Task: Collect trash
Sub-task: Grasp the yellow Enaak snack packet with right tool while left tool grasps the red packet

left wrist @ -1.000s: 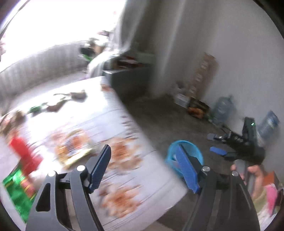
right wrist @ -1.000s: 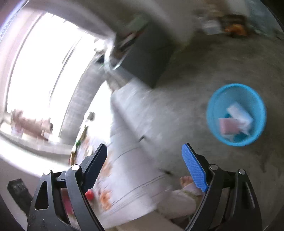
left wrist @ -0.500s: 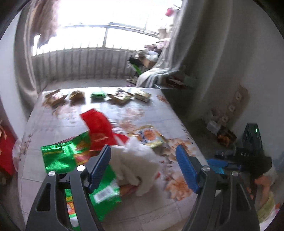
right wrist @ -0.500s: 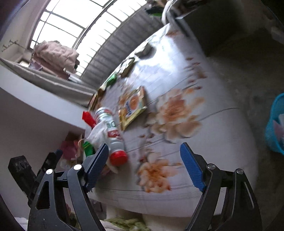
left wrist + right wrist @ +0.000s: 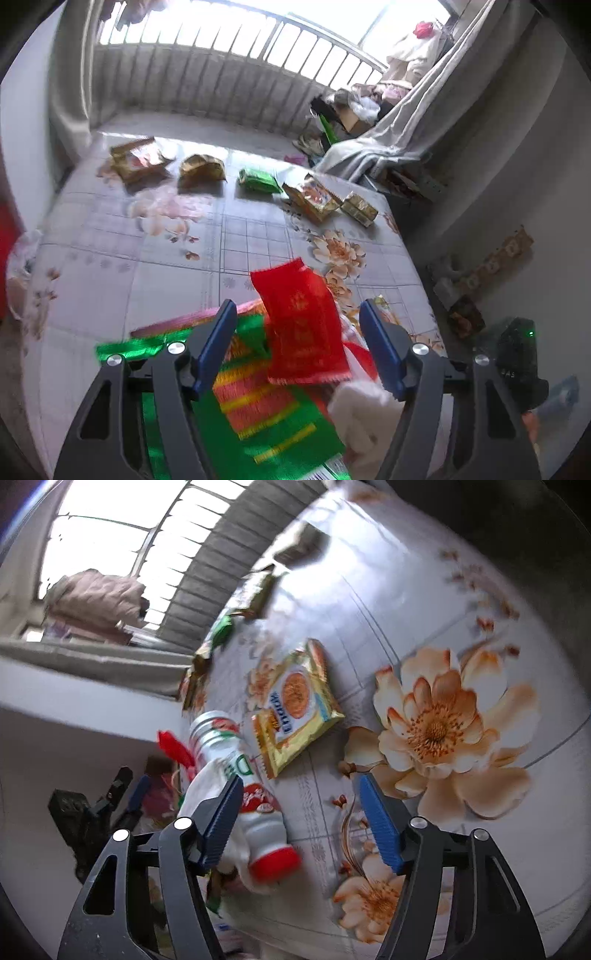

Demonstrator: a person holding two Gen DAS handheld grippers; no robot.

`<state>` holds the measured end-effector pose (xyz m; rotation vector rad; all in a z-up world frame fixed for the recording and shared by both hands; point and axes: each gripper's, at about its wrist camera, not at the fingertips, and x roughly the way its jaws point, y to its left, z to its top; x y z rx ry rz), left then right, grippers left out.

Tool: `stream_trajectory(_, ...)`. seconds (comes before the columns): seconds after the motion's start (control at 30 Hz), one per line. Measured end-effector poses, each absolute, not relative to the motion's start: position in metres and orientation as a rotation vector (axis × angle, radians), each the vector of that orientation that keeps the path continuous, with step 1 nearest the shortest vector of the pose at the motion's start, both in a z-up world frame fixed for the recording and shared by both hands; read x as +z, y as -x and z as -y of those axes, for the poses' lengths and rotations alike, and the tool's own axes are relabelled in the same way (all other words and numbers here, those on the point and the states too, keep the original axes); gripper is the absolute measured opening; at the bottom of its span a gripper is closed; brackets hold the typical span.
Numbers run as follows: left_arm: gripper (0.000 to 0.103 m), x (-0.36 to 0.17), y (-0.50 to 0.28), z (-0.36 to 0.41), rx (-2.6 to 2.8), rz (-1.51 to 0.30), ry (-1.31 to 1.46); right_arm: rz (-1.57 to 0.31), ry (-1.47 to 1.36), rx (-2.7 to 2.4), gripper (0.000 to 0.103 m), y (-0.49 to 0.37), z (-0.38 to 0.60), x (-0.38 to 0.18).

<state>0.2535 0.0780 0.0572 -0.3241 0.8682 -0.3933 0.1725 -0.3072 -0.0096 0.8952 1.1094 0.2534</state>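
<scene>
Both views swung from floor to table; left hand-held gripper (image 5: 297,347) closing around red wrapper (image 5: 301,332), right hand-held gripper (image 5: 301,821) closing, empty.

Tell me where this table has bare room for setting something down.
Bare tablecloth lies between the far row of gold wrappers and the near heap around the red wrapper. Free too: the flower print right of the yellow biscuit packet. Crowded: around the bottle.

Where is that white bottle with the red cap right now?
In the right wrist view the bottle lies on its side on the flowered tablecloth at lower left, cap toward the camera, just below the yellow snack packet and beside the right gripper's left finger.
</scene>
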Motion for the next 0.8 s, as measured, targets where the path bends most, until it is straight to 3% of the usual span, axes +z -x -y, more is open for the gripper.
stream_trajectory(0.23, 0.065, 0.035, -0.283, -0.076, -0.474, -0.873, 0.347, -1.124, -1.011, 0.181, 0.054, -0.178, 0.315, -0.028)
stream_trajectory(0.5, 0.037, 0.016, -0.294, -0.072, -0.502, -0.915, 0.411, -1.087, -1.036, 0.162, 0.047, -0.189, 0.319, -0.025)
stream_trajectory(0.7, 0.018, 0.008, -0.294, -0.07, -0.493, -0.93, 0.45, -1.085, -0.959, 0.145, 0.032, -0.198, 0.31, -0.024)
stream_trajectory(0.77, 0.013, 0.007, -0.293, -0.069, -0.491, -0.924, 0.454, -1.086, -0.941, 0.132, 0.017, -0.2, 0.309, -0.026)
stream_trajectory(0.8, 0.013, 0.007, -0.292, -0.068, -0.494, -0.92, 0.453, -1.085, -0.937, 0.124, 0.015, -0.201, 0.309, -0.027)
